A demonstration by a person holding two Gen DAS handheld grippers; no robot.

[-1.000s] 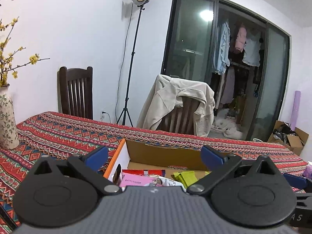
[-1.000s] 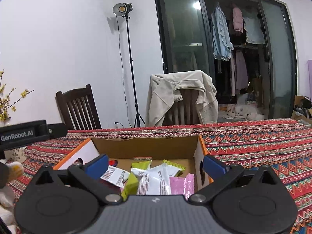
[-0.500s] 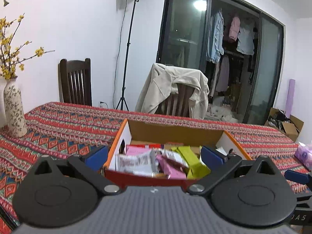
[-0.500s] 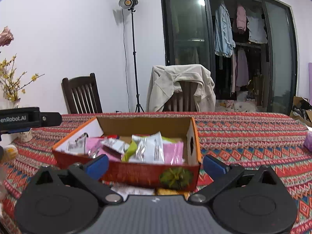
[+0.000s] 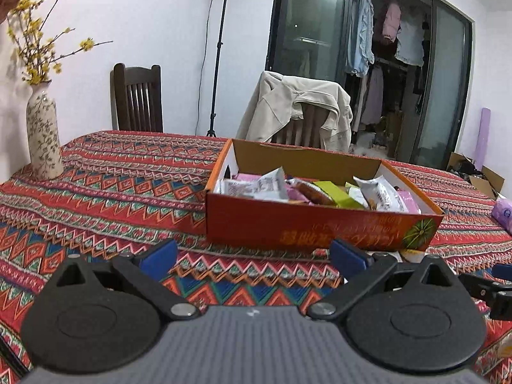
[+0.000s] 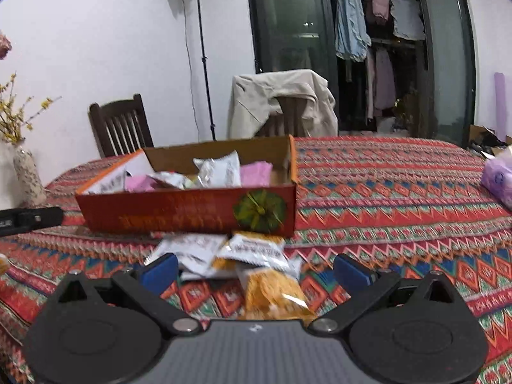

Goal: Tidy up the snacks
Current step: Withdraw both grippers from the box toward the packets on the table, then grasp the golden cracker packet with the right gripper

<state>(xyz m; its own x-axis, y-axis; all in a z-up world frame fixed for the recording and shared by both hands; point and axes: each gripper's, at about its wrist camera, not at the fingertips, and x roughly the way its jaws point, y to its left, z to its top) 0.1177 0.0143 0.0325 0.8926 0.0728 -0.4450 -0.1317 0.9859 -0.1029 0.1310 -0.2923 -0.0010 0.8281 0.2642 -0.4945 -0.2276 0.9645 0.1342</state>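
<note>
A red cardboard box (image 5: 320,224) (image 6: 192,211) stands on the patterned tablecloth, holding several snack packets (image 5: 272,185) (image 6: 220,169) in white, pink and green wrappers. Loose packets lie on the cloth in front of the box: white ones (image 6: 252,249) and an orange one (image 6: 272,291). My right gripper (image 6: 254,270) is open just above these loose packets, with nothing between its fingers. My left gripper (image 5: 252,257) is open and empty, short of the box's front wall. The right gripper's edge (image 5: 492,288) shows in the left wrist view.
A flowered vase (image 5: 43,140) stands at the table's far left. A purple tissue pack (image 6: 499,179) lies at the right. Two chairs (image 5: 137,99) (image 5: 304,112) stand behind the table, one draped with a beige jacket. A lamp stand (image 6: 201,57) rises by the wall.
Both grippers have pulled back and away from above the box; the box's front wall and the loose packets before it have come into view. Both stay open.
</note>
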